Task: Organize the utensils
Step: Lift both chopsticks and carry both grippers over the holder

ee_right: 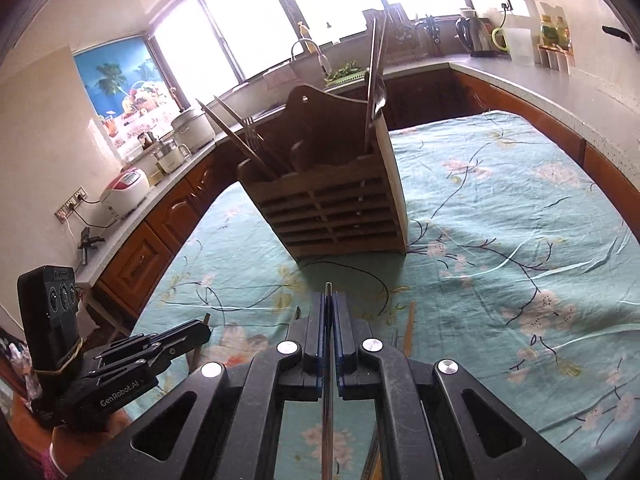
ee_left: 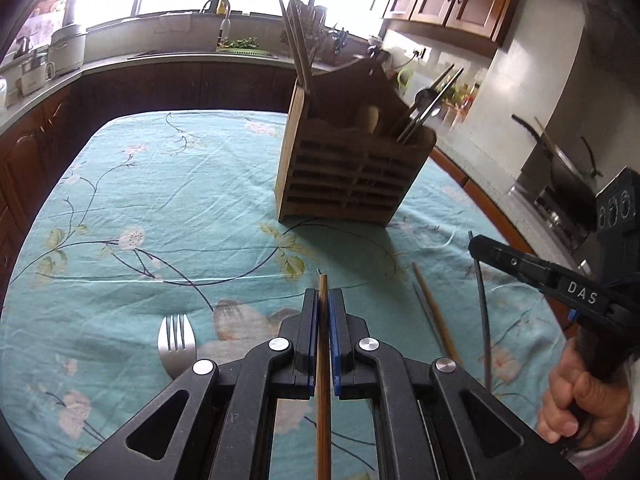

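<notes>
A brown wooden chopstick (ee_left: 322, 360) runs up the lower centre of the left wrist view, pinched between the blue pads of the left gripper (ee_left: 323, 300), its tip poking out just past the fingertips. In the right wrist view a thinner, dark grey chopstick (ee_right: 328, 360) sits the same way in the right gripper (ee_right: 329, 304), whose jaws are closed tight on it. Both sticks look lifted clear of the teal flowered tablecloth (ee_left: 160, 200), so the step in hand seems to be the carry from table to holder. That holder, a slatted wooden utensil caddy (ee_left: 352, 176), stands on the cloth in the upper middle of both views, well apart from the grippers, with chopsticks and a spoon already leaning out of its compartments. The next move likely calls for tipping each stick more upright and lowering it into a chopstick compartment; which one suits cannot be judged from here. Left on the cloth are a metal fork (ee_left: 176, 340) at lower left of the left view and another wooden chopstick (ee_left: 434, 312) at lower right, so more picking up remains. Kitchen counters and bright windows ring the upper frame.
</notes>
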{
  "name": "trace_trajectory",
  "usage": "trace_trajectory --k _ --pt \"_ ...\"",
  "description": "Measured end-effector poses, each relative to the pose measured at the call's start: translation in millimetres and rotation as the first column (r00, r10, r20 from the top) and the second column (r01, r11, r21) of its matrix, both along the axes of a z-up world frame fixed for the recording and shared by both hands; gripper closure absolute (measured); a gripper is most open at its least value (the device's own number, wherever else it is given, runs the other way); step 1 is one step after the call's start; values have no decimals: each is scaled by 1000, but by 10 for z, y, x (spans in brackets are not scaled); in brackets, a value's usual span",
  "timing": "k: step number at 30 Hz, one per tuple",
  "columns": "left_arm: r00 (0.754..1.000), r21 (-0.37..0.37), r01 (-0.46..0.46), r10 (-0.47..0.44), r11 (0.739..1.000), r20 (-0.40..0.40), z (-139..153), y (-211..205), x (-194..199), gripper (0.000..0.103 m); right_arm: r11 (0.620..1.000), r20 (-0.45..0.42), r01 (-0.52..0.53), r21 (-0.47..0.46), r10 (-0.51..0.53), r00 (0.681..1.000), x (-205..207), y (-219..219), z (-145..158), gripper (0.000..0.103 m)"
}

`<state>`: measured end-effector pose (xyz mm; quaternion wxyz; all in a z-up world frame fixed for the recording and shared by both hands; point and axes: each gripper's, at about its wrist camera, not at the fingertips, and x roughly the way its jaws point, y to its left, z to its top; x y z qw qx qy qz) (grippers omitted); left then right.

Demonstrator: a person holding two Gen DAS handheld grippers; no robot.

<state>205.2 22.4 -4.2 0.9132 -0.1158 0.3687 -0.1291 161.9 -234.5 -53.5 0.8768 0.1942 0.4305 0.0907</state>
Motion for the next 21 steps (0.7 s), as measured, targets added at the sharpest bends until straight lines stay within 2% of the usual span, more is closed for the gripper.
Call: trace_trajectory --k 5,11,15,21 --pt "997 -55 1 4 998 83 286 179 -434 100 1000 71 -1 -1 1 997 -140 70 323 99" --pt "987 -86 17 -3 996 162 560 315 -823 100 1000 179 15 3 -15 984 -298 -9 767 99" --pt "980 -102 31 -10 994 200 689 371 -964 100 999 246 27 -22 -20 969 -347 -73 1036 99" --pt "966 -104 32 -4 994 259 849 426 -1058 100 999 288 40 -33 -29 957 -306 -131 1194 99"
